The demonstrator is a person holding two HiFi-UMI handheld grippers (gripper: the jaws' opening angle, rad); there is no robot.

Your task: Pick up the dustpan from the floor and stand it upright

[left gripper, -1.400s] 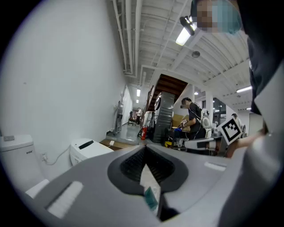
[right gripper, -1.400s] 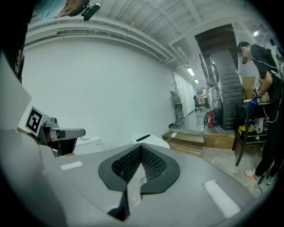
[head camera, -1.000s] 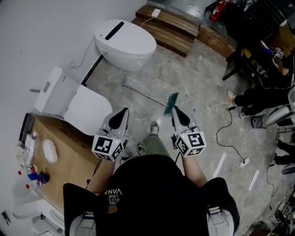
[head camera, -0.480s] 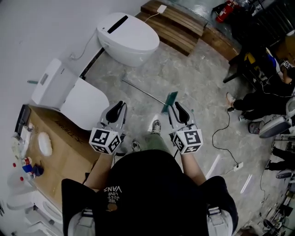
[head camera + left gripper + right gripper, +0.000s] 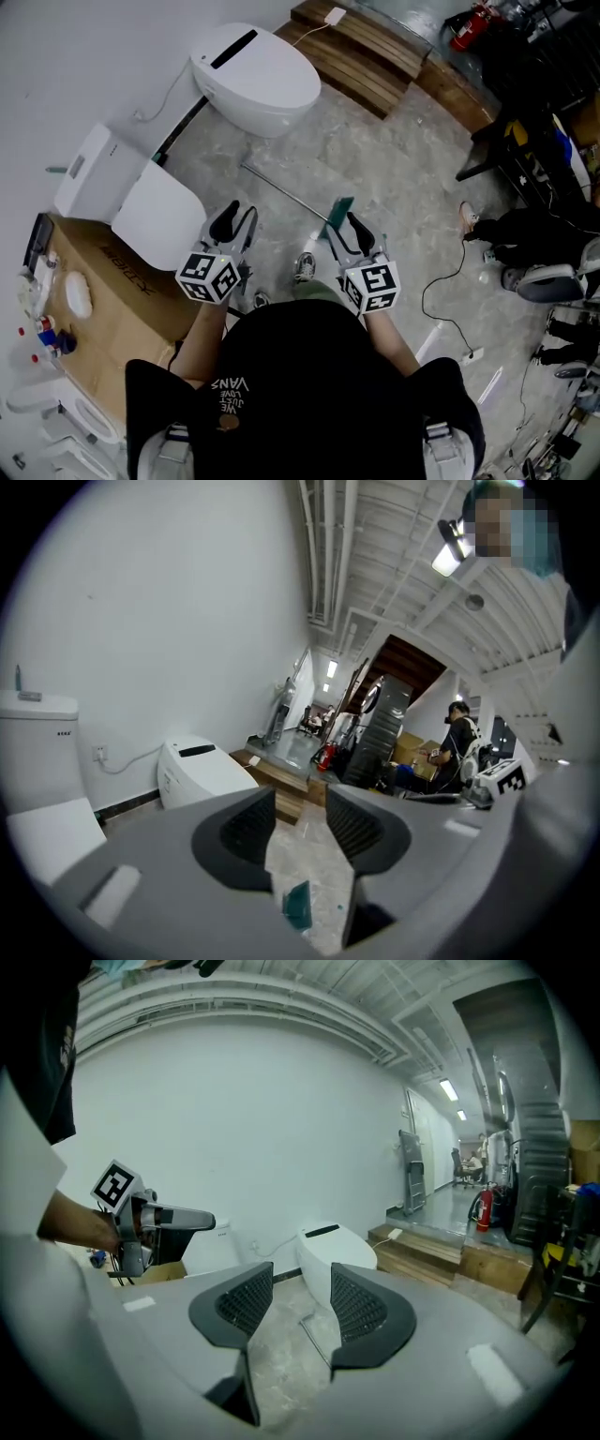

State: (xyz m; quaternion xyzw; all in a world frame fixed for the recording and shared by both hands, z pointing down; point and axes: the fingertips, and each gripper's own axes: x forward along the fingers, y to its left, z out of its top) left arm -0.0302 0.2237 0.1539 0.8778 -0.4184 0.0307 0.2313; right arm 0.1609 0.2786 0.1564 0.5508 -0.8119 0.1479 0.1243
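Dustpan (image 5: 343, 207), teal on a long metal handle, lies flat on the floor (image 5: 394, 169) beyond the person's shoes, right of an open toilet (image 5: 155, 214) and a closed toilet (image 5: 255, 80), while the left tool (image 5: 236, 217) and the right tool (image 5: 347, 228) are held low and nearly level, jaws just spread, nothing between them.
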